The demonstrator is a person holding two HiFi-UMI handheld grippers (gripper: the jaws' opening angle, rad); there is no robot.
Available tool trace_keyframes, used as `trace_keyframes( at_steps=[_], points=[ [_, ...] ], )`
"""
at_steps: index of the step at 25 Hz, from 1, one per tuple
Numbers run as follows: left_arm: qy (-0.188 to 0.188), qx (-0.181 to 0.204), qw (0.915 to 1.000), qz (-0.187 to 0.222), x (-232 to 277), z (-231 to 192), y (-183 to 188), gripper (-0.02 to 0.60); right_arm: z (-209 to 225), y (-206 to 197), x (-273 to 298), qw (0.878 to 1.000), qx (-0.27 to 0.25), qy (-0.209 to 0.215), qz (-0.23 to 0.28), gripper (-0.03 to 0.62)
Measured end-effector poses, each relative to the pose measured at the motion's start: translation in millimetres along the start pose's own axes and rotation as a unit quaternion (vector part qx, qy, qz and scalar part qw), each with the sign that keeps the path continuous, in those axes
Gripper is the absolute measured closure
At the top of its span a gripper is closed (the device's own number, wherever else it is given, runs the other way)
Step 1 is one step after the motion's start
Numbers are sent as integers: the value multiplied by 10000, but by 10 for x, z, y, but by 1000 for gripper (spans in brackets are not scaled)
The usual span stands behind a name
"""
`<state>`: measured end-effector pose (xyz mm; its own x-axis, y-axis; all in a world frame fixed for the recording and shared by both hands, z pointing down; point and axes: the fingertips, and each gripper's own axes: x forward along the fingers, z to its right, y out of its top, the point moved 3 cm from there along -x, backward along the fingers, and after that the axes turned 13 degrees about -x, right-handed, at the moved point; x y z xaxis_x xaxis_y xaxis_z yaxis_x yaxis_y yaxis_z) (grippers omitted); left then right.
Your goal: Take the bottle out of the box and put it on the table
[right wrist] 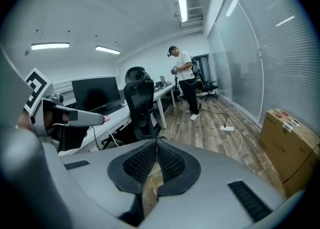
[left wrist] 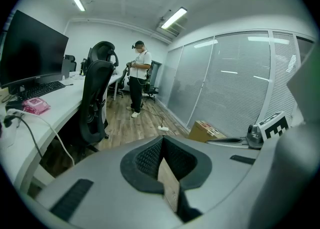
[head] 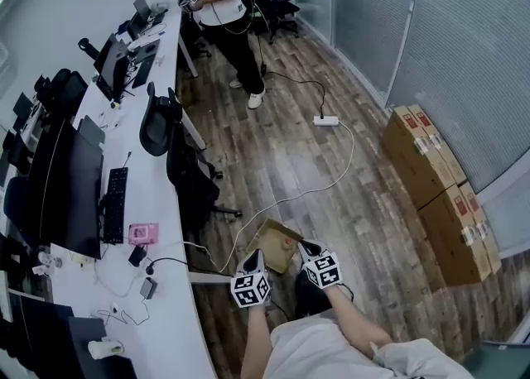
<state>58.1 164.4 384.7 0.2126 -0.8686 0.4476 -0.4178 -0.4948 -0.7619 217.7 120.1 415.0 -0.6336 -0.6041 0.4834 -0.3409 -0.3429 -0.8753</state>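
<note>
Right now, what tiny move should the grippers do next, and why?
Probably open the right gripper: its jaws are shut above the open cardboard box, and shut jaws cannot take the bottle, which I cannot make out yet.

OFFICE, MID-SHIFT: Ahead of you, a person in a white shirt stands at the far end of the wood floor. On your left, two black office chairs sit near a row of dark monitors, a black keyboard and a small pink object. A white power strip lies mid-floor. Stacked cardboard cartons line the blind-covered wall on your right.
</note>
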Motion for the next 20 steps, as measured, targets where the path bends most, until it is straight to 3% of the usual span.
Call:
trace_keyframes(
  at_steps=[3, 7, 12, 20],
  points=[
    [71, 90, 9999, -56, 113, -68, -45, 568, 83, -56, 146, 10000, 55, 35, -10, 554],
    [336, 163, 9993, -1, 258, -305, 202, 568, 165, 117, 478, 9996, 180, 162, 136, 554],
    [201, 97, 9997, -104, 731, -352, 574, 568, 330, 330, 887, 9990, 160, 393, 112, 554],
    [117, 4, 9985, -543, 1574, -288, 775, 568, 946, 463, 1431, 9976, 41, 682, -147, 554]
  ],
)
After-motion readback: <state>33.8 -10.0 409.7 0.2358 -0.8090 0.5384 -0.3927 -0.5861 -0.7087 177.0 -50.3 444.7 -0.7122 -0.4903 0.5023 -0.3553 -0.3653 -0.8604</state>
